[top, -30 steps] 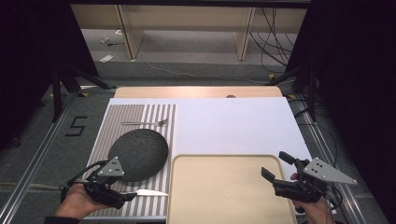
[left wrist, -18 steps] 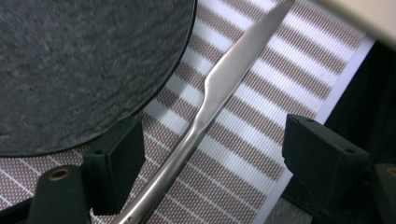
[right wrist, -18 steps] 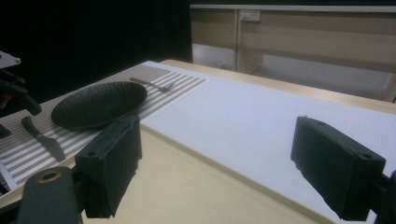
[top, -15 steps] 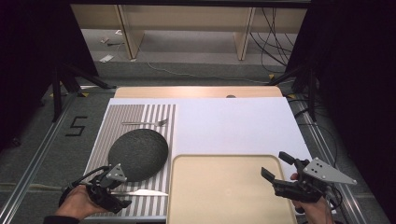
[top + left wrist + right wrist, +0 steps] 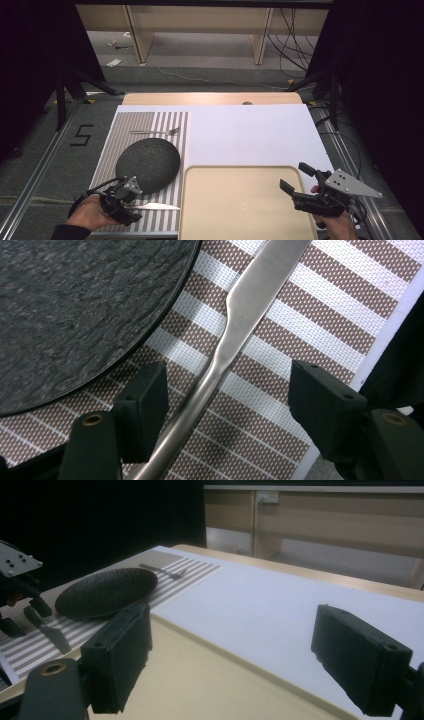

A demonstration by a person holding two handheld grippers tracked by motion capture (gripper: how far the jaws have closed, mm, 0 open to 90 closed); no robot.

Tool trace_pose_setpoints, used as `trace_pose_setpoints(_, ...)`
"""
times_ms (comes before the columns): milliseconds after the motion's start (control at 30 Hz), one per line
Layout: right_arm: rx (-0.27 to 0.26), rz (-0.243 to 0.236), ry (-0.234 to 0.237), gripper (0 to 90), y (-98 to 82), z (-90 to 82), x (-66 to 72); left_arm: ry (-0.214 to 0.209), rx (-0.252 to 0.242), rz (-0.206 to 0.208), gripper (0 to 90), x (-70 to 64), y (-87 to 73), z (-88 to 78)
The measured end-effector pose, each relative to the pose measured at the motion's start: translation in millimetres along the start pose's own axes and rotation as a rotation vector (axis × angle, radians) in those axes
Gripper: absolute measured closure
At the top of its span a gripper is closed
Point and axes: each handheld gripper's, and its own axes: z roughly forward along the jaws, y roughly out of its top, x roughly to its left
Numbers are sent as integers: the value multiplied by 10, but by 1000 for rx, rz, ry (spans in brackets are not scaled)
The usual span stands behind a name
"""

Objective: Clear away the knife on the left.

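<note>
The left gripper has its jaws spread wide on each side of a knife, low over it; whether they touch the metal I cannot tell. The left gripper view shows this close, with the knife lying on the striped placemat just beside the dark plate. In the high view the knife's handle end is covered by this gripper. The right gripper is also spread and holds nothing, above the beige tray. A fork lies beyond the plate.
</note>
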Motion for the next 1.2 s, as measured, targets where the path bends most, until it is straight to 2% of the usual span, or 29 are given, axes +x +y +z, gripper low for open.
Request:
trace_pose_setpoints(233,0,0,0,174,0,1,1,-11,52,29,418,10,61,27)
trace_pose_setpoints(367,1,2,2,174,0,2,0,10,91,33,454,12,88,43)
trace_pose_setpoints(600,2,0,1,175,0,-2,3,33,106,36,512,12,106,41)
trace_pose_setpoints(667,6,3,1,176,-1,0,7,32,115,44,574,13,111,38)
trace_pose_setpoints(733,5,4,3,177,-2,5,5,31,123,53,577,19,111,32)
trace_pose_setpoints(800,8,4,4,177,-2,6,5,30,130,51,646,19,111,29)
trace_pose_setpoints(867,9,3,2,178,-3,5,4,34,132,58,651,9,113,29)
trace_pose_setpoints(1033,16,4,-1,180,-4,8,7,28,134,142,715,-28,114,27)
trace_pose_setpoints(1200,15,3,-1,180,-5,10,5,20,150,172,770,-46,134,29)
